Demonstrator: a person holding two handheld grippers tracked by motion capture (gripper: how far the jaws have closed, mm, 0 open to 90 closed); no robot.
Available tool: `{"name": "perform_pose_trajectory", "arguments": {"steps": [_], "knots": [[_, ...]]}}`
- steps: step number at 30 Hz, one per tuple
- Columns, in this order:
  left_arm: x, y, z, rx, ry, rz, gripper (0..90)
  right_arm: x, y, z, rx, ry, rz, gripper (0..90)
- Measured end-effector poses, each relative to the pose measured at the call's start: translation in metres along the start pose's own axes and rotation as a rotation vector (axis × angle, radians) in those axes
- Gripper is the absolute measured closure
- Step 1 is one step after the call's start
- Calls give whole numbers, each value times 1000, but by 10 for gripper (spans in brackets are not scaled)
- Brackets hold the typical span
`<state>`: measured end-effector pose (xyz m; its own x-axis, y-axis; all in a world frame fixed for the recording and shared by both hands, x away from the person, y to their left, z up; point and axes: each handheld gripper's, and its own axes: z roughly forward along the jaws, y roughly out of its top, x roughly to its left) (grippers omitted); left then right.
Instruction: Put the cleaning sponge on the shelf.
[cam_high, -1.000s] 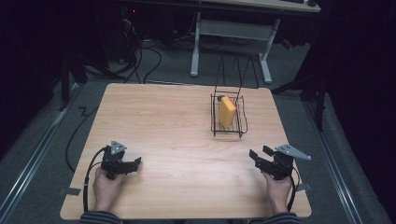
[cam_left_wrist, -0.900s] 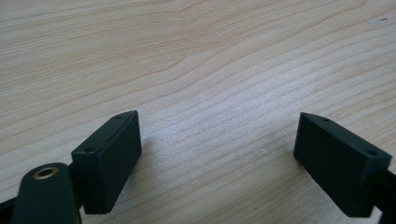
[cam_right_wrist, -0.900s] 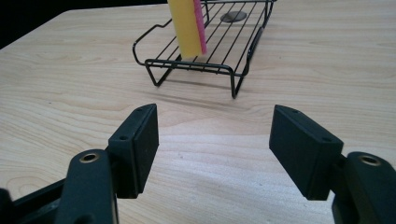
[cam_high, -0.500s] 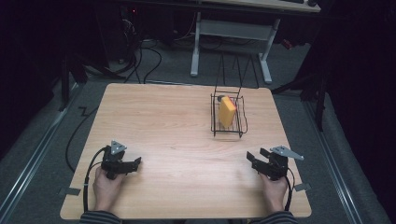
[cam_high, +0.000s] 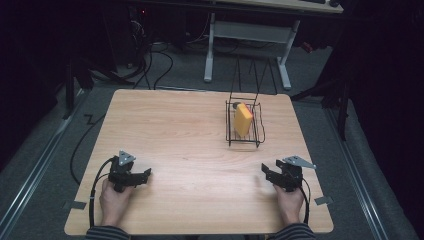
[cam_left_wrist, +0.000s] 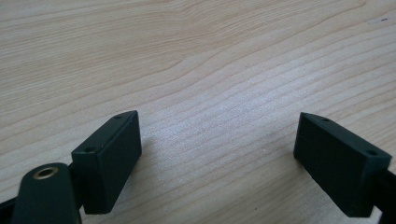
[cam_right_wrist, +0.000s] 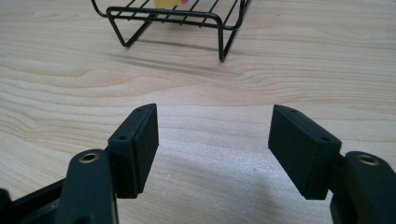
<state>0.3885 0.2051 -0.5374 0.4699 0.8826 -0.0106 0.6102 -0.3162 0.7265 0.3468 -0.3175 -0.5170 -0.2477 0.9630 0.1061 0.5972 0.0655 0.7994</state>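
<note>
At the near left of the light wooden tabletop (cam_high: 190, 130), the left tool (cam_high: 145, 175) is held low over the wood, its jaws spread wide with nothing between them. Far right of centre, a black wire basket (cam_high: 243, 131) is seen, with a yellow rectangular block (cam_high: 243, 120) stood inside it. At the near right, the right tool (cam_high: 266, 172) is held with jaws apart and empty, pointed toward the basket.

From my seat, the black wire basket (cam_right_wrist: 173, 16) gets chopped off by the top edge in the right gripper view, so the yellow block (cam_right_wrist: 169, 3) inside it is just a blurry sliver, can't read it.
</note>
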Motion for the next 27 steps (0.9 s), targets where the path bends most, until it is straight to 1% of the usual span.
{"name": "perform_pose_trajectory", "arguments": {"steps": [1,3,4,9,11,13,15,16,18,21,22,27], "knots": [[0,0,0,0,0,0,156,0,0,1,2,-5,-9,340],[0,0,0,-1,-1,0,156,0,-1,3,7,-11,-7,340],[0,0,0,-1,-1,0,156,0,-2,4,19,-23,-11,340],[0,0,0,-1,-1,0,156,-1,-4,7,29,-34,-15,340],[0,0,0,-1,-1,0,156,0,-4,9,42,-48,-28,340],[0,0,0,-1,-1,0,156,1,-5,12,51,-59,-55,339],[0,0,0,-1,-1,0,156,2,-5,13,58,-64,-52,338],[0,0,0,-1,-1,0,156,3,-5,14,68,-73,-64,337],[0,0,0,-1,-1,0,156,3,-5,14,66,-72,-72,337],[0,0,0,-1,-1,0,156,4,-4,17,97,-83,-65,333],[0,0,0,-1,-1,0,156,4,-3,19,120,-88,-71,331],[0,0,0,-1,-1,0,156,5,-3,20,123,-95,-84,319]]}}
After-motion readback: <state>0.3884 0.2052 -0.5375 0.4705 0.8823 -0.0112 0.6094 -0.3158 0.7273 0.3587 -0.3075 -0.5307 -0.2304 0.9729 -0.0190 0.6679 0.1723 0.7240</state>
